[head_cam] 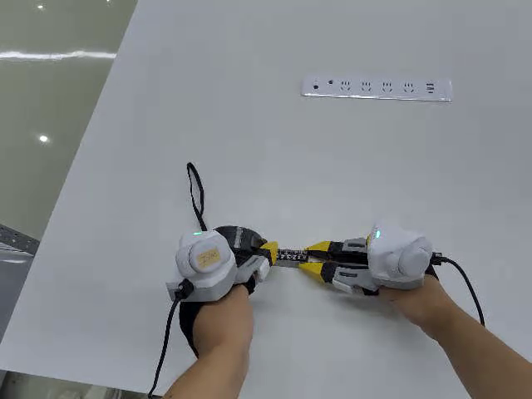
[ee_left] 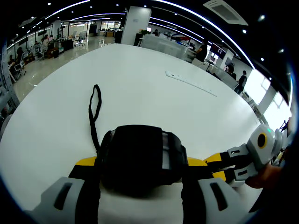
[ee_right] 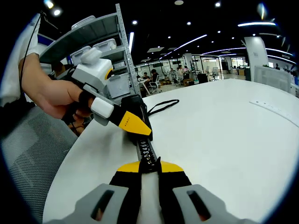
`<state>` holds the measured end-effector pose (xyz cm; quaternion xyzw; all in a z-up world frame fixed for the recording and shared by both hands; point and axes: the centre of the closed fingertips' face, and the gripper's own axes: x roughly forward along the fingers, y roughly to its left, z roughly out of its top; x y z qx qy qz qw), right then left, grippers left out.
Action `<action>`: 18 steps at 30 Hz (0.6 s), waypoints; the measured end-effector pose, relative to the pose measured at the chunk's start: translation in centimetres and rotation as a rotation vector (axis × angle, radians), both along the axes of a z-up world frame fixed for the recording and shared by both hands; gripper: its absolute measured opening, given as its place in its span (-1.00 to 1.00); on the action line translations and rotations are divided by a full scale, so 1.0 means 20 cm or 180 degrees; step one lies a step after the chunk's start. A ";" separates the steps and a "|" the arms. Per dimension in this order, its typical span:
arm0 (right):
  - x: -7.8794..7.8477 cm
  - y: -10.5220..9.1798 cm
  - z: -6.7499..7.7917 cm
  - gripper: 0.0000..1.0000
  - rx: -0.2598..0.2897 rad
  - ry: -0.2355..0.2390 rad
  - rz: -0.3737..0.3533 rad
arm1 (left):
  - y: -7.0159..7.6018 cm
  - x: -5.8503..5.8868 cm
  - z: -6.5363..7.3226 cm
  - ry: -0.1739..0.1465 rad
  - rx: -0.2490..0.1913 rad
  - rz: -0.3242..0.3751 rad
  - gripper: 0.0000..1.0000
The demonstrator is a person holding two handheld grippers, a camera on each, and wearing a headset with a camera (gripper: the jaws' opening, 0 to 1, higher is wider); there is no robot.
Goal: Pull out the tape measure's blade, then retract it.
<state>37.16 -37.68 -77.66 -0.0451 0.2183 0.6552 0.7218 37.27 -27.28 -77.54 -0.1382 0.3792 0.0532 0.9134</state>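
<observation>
A black tape measure case (ee_left: 140,156) sits clamped between my left gripper's jaws; my left gripper (head_cam: 264,254) is shut on it, low on the white table (head_cam: 274,141). A short length of blade (ee_right: 145,151) with printed numbers runs out of the case (ee_right: 135,108) toward the right. My right gripper (ee_right: 149,165) is shut on the blade's end, a hand's width from the case. In the head view the blade (head_cam: 288,256) bridges the two grippers, with my right gripper (head_cam: 314,257) on its right. The case's black wrist strap (head_cam: 196,193) trails away across the table.
A white power strip (head_cam: 376,87) lies far back on the table. Cables trail from both grippers toward the table's near edge. The table's left edge (head_cam: 79,158) drops to a shiny floor. Shelving with bins (ee_right: 100,51) stands behind the left hand.
</observation>
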 end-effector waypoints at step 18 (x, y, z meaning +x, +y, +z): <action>-0.01 0.08 0.00 -0.77 0.0005 0.0007 0.0093 | 0.00 0.00 0.00 -0.0005 -0.0026 0.0015 0.38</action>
